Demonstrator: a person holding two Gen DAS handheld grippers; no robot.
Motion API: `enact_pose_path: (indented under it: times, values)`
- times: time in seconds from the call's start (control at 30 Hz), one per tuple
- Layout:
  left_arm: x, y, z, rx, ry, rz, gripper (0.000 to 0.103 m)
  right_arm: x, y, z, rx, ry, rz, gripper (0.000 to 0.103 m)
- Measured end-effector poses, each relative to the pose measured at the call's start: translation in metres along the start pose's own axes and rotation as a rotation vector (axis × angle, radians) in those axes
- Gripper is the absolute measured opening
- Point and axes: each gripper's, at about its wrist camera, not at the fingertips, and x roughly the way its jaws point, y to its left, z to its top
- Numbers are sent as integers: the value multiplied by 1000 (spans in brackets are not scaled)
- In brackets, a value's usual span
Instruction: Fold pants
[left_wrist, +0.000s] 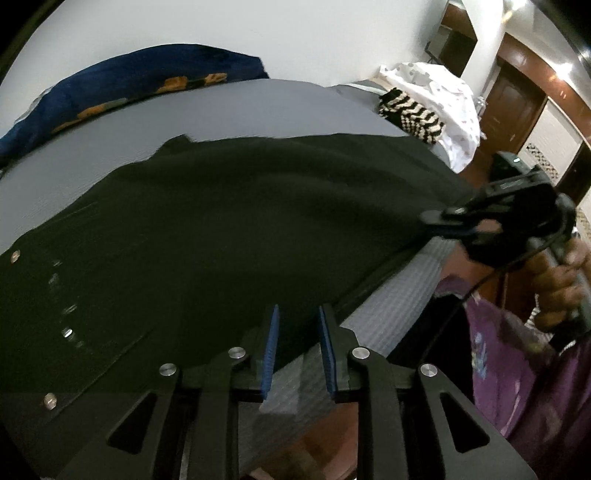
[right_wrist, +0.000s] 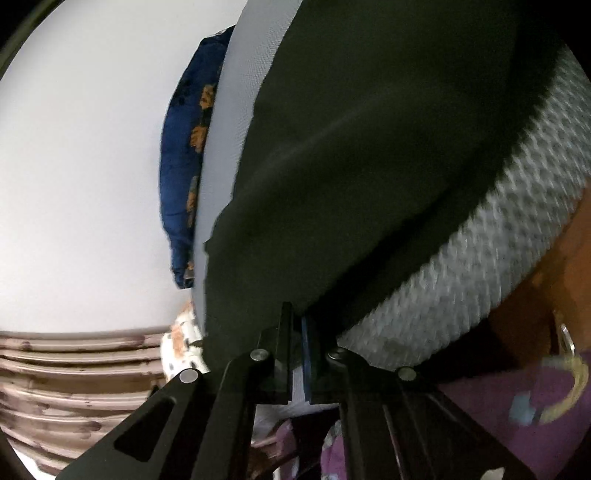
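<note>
Writing: none readable.
Pants (left_wrist: 229, 229): dark, spread on the grey bed (left_wrist: 258, 107).
Left gripper (left_wrist: 297, 325): fingers parted, at the pants' near edge.
Right gripper (right_wrist: 297, 332): pinching the pants' edge.
Room: white wall (left_wrist: 221, 26), blue blanket (left_wrist: 122, 85), wooden door (left_wrist: 513, 107).

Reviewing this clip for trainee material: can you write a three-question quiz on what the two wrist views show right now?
1. True or false: the left gripper is shut on the black pants.
2. Multiple choice: what lies along the far edge of the grey bed, against the wall? A) a blue patterned cloth B) a red towel C) a cardboard box
3. Fill in: the right gripper is shut on the edge of the ____.

Key
1. False: its jaws stand apart at the pants' near edge, holding nothing.
2. A, the blue patterned cloth.
3. Pants.
</note>
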Motion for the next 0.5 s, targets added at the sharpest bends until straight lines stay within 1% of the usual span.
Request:
enact_pose_path:
  times: [0.1, 0.13, 0.23, 0.27, 0.3, 0.33, 0.37, 0.4, 0.47, 0.5]
  values:
    - [-6, 12, -9, -13, 8, 16, 23, 0, -5, 0, -13, 3, -29, 5]
    - [-7, 15, -11, -22, 9, 17, 23, 5, -15, 4, 16, 3, -36, 5]
    - [-9, 22, -12, -49, 11, 18, 23, 14, -28, 12, 68, 4, -18, 2]
    - [-10, 22, -13, -43, 11, 27, 23, 14, -29, 13, 78, 6, -11, 3]
    - [-11, 22, -14, -34, 10, 35, 23, 13, -28, 12, 85, 9, 4, 7]
    - [-11, 22, -15, -25, 11, 40, 23, 11, -26, 11, 80, 17, 21, 13]
    - [-11, 24, -17, -25, 10, 39, 23, 10, -24, 10, 70, 21, 27, 20]
    - [-12, 25, -18, -28, 8, 35, 23, 10, -22, 8, 61, 25, 32, 24]
    - [-13, 27, -19, -34, 3, 30, 23, 12, -15, 4, 43, 36, 55, 40]
    - [-13, 28, -20, -34, 1, 29, 23, 15, -13, 3, 37, 40, 63, 42]
